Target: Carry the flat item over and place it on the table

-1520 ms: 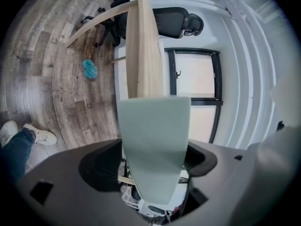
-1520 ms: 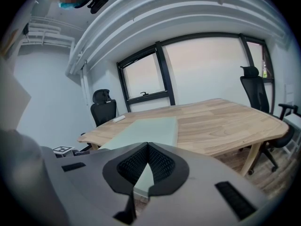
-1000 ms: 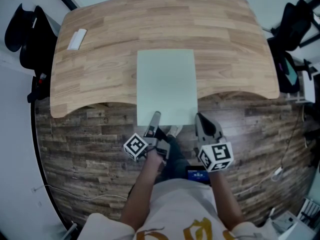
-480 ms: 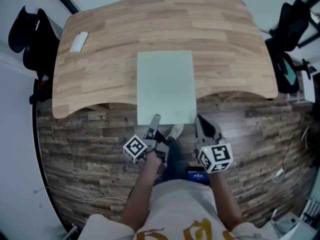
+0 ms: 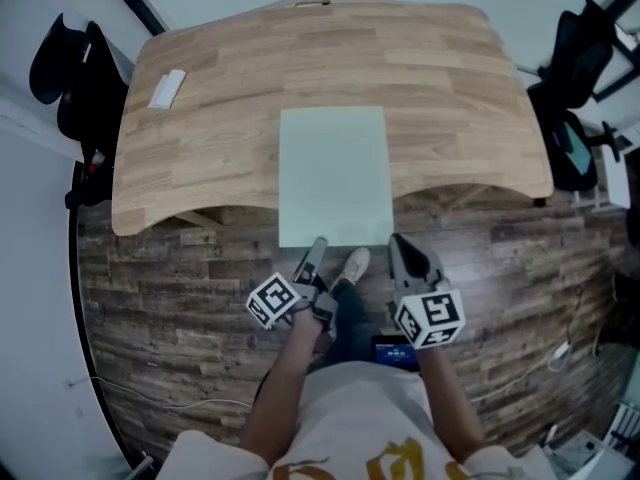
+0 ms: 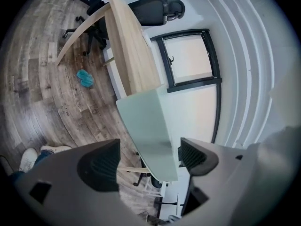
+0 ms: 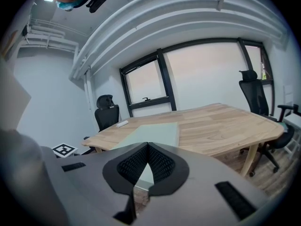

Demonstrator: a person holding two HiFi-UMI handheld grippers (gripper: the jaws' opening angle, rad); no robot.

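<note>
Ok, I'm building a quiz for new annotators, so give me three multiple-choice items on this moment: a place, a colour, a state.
1. Where on the table does the small white object lie?
A. near-right corner
B. far-left part
C. on top of the sheet

2. What colour is the flat sheet?
A. pale green
B. red
C. black

3. How do the jaws of the left hand-held gripper stand?
A. apart, either side of the sheet's edge
B. shut on nothing
C. shut on a chair

Answers:
1 B: the head view shows it far off to the person's left.
2 A: it is pale green in every view.
3 A: the left gripper view shows clear gaps beside the sheet.
</note>
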